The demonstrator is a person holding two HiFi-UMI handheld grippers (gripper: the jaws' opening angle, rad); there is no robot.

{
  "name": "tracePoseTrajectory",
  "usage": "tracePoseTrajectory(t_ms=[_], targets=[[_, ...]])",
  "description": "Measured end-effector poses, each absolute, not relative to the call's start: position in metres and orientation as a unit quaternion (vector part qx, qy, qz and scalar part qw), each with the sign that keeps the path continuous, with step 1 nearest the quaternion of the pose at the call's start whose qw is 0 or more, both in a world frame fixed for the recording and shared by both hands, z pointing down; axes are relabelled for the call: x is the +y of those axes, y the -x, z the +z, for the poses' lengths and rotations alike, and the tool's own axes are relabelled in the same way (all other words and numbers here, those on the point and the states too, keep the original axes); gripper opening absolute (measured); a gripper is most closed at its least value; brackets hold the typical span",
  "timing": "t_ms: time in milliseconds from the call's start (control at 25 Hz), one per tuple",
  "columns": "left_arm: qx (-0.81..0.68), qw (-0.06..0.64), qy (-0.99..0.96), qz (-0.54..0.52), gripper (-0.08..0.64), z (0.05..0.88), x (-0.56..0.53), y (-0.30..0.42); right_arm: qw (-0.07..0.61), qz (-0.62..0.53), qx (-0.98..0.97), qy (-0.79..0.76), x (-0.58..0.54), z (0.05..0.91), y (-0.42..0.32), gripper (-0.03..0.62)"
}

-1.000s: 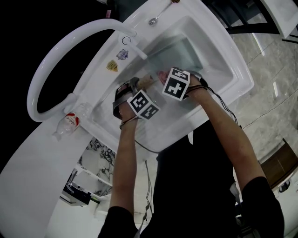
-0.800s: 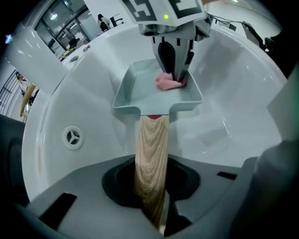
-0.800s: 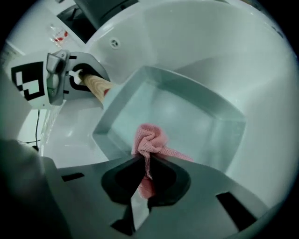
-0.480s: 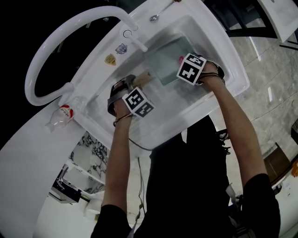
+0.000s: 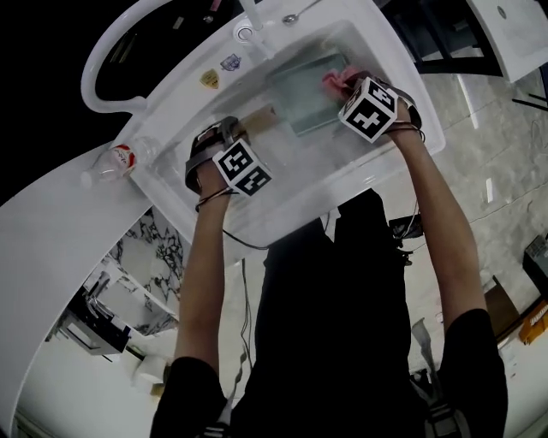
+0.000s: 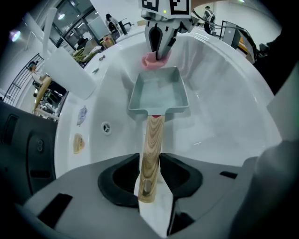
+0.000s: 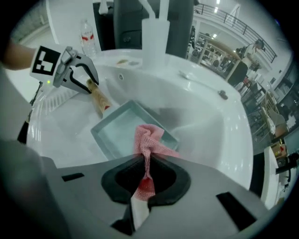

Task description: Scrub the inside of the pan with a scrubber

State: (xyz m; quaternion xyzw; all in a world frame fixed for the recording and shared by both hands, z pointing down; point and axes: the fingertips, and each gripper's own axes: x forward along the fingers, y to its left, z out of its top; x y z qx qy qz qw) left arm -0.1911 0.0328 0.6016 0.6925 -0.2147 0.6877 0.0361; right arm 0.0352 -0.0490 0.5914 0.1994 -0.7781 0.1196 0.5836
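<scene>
A pale green rectangular pan (image 5: 306,92) (image 6: 159,95) (image 7: 119,133) lies in the white sink (image 5: 402,150), its wooden handle (image 6: 152,149) (image 5: 257,118) pointing at my left gripper (image 5: 242,130) (image 6: 150,183). That gripper's jaws are opening; the handle's end lies between them with a slight gap beside it. My right gripper (image 5: 344,87) (image 7: 145,179) (image 6: 159,44) is shut on a pink mesh scrubber (image 7: 148,140) (image 6: 152,59) (image 5: 332,81). It holds the scrubber at the pan's far rim. From the right gripper view, the left gripper (image 7: 89,86) shows at the handle.
A white faucet spout (image 7: 158,28) reaches over the sink's back edge. A spoon (image 5: 295,15) lies on the sink rim and a plastic bottle (image 5: 116,161) on the counter at the left. An overflow hole (image 6: 106,127) and stickers (image 6: 78,144) mark the sink wall.
My right gripper has carried the pink scrubber from the pan's middle out to its far end. The left gripper has stayed at the handle.
</scene>
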Motion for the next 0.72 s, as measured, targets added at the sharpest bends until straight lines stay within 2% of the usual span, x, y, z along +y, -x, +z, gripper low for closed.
tracePoseTrajectory(t_ms=[160, 400, 720], targets=[[-0.254, 0.042, -0.693, 0.673, 0.138, 0.568, 0.035, 0.185, 0.525, 0.114, -0.822, -0.189, -0.048, 0.545, -0.028, 0.044], [-0.332, 0.058, -0.709, 0.619, 0.057, 0.503, 0.048, 0.154, 0.443, 0.104, -0.875, -0.163, -0.02, 0.474, -0.018, 0.044], [-0.441, 0.092, -0.731, 0.513, 0.043, 0.424, 0.065, 0.104, 0.29, 0.125, -0.937, -0.152, 0.004, 0.372, -0.012, 0.044]])
